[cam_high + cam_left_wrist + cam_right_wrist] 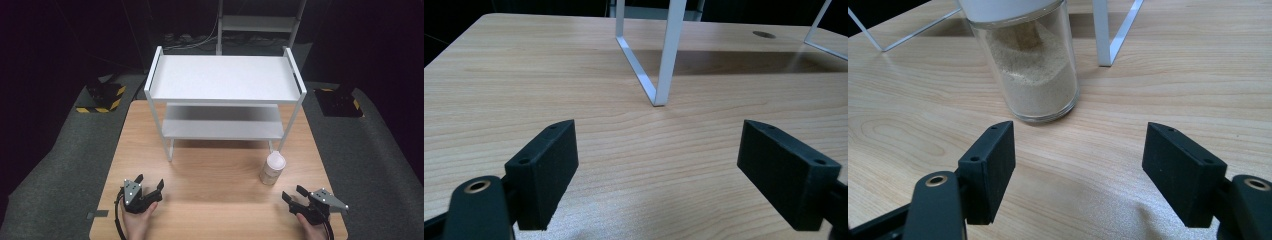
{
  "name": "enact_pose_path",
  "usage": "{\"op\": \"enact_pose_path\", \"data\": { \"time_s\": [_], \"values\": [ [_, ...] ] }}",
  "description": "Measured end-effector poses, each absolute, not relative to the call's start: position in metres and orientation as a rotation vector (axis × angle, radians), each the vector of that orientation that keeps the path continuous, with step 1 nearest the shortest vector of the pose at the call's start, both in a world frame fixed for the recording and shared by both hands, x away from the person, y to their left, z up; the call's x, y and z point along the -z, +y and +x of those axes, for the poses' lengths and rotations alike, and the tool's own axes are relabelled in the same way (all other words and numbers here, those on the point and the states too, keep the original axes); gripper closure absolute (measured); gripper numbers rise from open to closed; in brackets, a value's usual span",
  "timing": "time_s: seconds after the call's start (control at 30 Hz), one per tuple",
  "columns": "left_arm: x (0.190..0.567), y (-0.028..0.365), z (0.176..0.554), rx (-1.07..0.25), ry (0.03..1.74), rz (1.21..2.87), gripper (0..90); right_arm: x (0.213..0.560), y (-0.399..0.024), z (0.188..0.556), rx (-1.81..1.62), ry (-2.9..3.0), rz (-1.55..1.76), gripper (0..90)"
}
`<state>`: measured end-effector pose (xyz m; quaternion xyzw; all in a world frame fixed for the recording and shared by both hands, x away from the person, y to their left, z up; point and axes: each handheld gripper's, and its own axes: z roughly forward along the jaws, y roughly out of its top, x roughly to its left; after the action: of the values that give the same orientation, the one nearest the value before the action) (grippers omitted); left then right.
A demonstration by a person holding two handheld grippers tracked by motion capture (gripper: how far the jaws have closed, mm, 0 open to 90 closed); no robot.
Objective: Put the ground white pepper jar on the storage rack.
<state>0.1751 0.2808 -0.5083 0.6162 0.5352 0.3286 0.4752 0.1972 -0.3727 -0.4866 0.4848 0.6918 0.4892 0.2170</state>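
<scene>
**Jar waits by the shelf, both grippers wide**

I have the right gripper (294, 194) resting near the right front edge of the table (215, 175), jaws spread apart and holding nothing. The jar (272, 168) stands upright on the wood just beyond it, a little to its left, close beside the shelf's (225, 80) near right leg and not touching it as far as I can tell. In the right gripper view the jar (1028, 65) sits just past the open jaws and left of their centre line, not yet between them.

My left gripper (149, 186) lies well apart at the near left, jaws likewise apart and empty; its own view looks across bare wood to the shelf's near left leg (669, 55).

By my reading the work has barely begun: the jar is untouched, and the approach, the grasp and any lift or placing are all ahead. Both tiers of the white shelf stand bare, so one of them may be where the jar is bound, though that is a guess.

The jar is clear glass with a white lid (275, 160), and holds a pale sandy powder, heaped unevenly to roughly two-thirds of its height.
</scene>
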Motion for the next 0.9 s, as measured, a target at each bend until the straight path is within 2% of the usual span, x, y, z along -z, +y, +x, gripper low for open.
{"op": "enact_pose_path", "data": {
  "time_s": [0.9],
  "values": [
    [0.5079,0.2805,0.1756,-0.803,1.308,1.511,16.7,0.4868,-0.3719,0.1962,-1.354,1.913,1.336,27.8]
  ]
}}
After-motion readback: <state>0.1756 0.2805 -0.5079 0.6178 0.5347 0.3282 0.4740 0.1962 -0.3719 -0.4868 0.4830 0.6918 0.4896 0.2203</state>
